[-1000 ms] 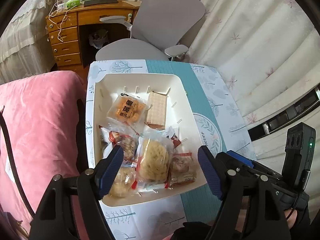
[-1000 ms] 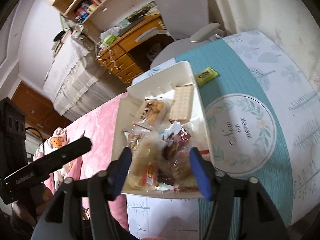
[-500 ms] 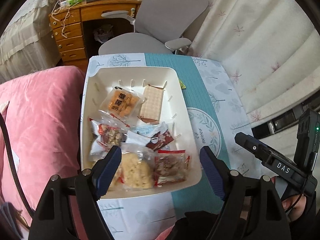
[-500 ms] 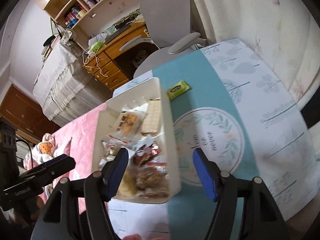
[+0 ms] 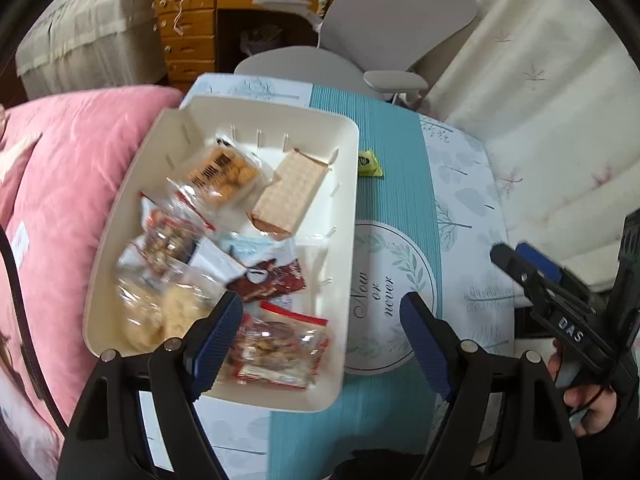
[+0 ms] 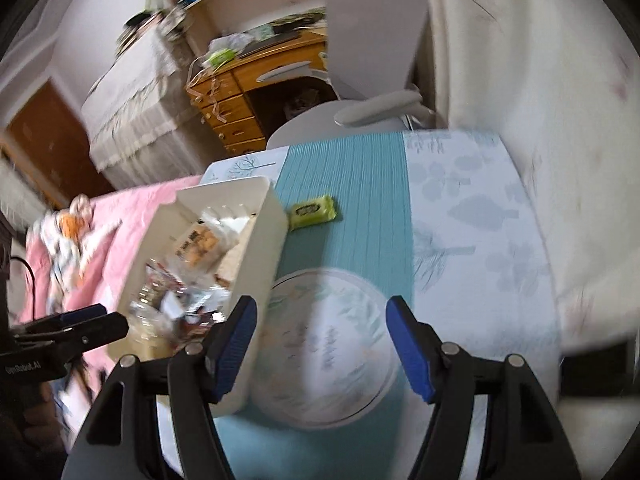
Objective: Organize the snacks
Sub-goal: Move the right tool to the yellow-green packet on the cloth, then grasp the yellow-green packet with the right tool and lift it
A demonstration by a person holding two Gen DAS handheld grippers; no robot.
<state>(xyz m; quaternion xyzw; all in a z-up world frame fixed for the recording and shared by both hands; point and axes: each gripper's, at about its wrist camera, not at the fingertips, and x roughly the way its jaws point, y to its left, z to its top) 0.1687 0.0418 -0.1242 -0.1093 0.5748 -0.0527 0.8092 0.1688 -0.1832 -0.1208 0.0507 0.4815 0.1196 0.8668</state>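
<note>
You swung both empty, spread grippers right; the right gripper [image 6: 318, 342] left the bin [image 6: 256, 264], nearing the yellow packet [image 6: 313, 212].

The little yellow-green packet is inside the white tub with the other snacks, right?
Not quite. The little yellow-green packet lies outside the white plastic tub, on the teal table runner beside its wall. The right wrist view shows it. The other snacks are inside.

My left gripper [image 5: 322, 330] angled steeply down, blue fingers [image 5: 218, 338] spread wide with nothing between them, my right gripper [image 6: 320, 346] tilted down likewise, fingers [image 6: 408, 350] apart and empty, my right hand [image 5: 588, 396] gripping its handle at the frame edge
</note>
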